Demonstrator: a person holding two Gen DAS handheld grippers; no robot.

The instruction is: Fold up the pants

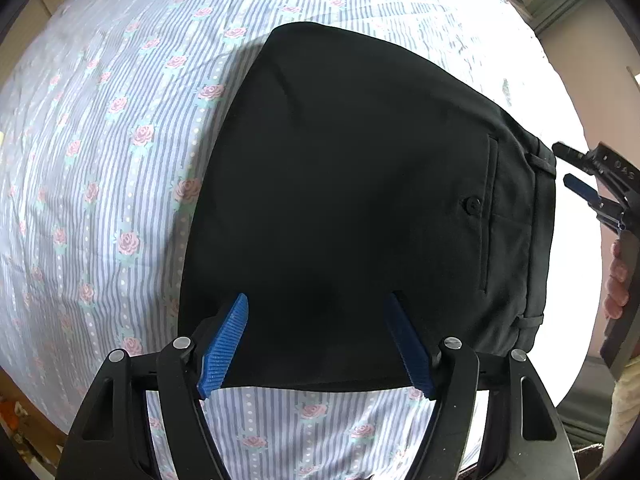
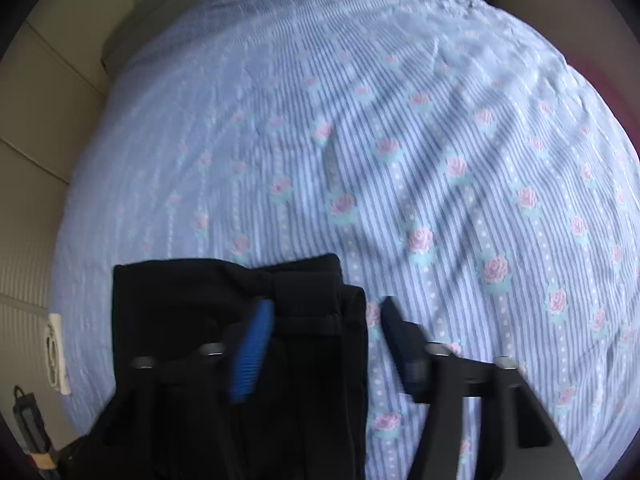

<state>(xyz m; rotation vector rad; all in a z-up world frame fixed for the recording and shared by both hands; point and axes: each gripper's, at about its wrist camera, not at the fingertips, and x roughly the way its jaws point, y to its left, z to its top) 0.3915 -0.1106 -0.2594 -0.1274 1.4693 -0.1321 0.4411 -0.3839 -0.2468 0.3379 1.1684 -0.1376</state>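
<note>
Left gripper point(image 1: 318, 344) first: I am holding it with its blue pads spread wide apart, hovering over the near hem edge of the black pants point(image 1: 360, 200), gripping nothing. I judge I am keeping it open because the cloth beneath is already lying flat and needs no pull from this side.

Moving rightward across the left wrist view, the pants are lying as a compact folded block on the striped rose-print bedsheet point(image 1: 120, 140), filling the middle of the frame. The back pocket with its button point(image 1: 470, 203) is sitting at about three o'clock, and the waistband with belt loops point(image 1: 542, 164) is running along the right edge. That tells me the waist end is facing my other hand, which makes sense if the fold is being brought toward or squared against it.

At three o'clock, past the waistband, the right gripper point(image 1: 580, 176) is showing with its fingers parted, just beside the waistband and not touching it as far as I can tell.

In the right wrist view, which is blurred, the right gripper point(image 2: 320, 344) is again standing open, the left pad over the dark cloth at six o'clock and the right pad over bare sheet. The pants point(image 2: 224, 304) are stacked in layers here, so I judge the fold is nearly done and both grippers are free of the cloth.
</note>
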